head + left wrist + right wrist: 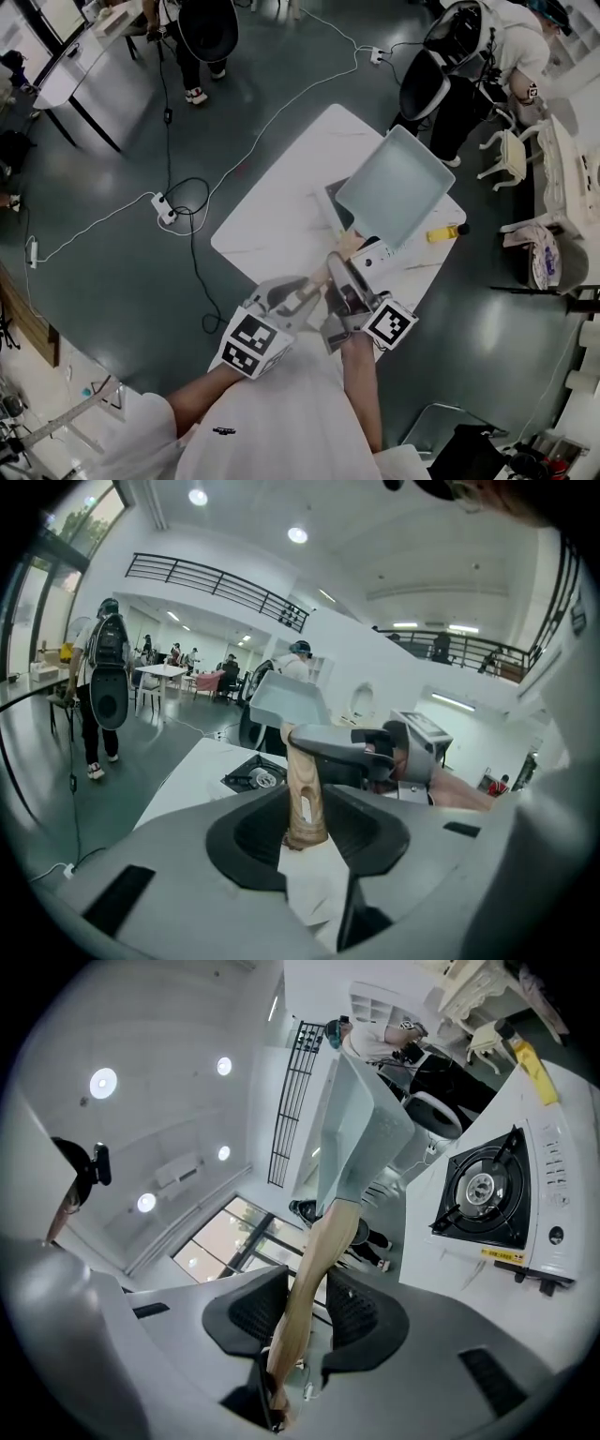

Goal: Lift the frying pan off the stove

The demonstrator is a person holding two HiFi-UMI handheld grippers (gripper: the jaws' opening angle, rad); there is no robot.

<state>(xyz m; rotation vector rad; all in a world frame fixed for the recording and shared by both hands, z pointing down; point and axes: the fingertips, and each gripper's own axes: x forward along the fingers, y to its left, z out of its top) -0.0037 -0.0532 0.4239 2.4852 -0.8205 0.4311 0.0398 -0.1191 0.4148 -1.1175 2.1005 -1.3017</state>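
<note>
A white table (272, 225) with a faintly veined top is standing on the dark grey floor (141, 309). A small portable gas stove (487, 1194) is sitting directly on it, showing a white body, a black burner plate and a round burner ring. To one side of the stove, the bare tabletop is stretching away to the table's far corner. On the opposite side, a yellow tube-like thing (442, 232) with a dark end is lying flat, near the stove and not touching it, close to the table's edge.
</note>
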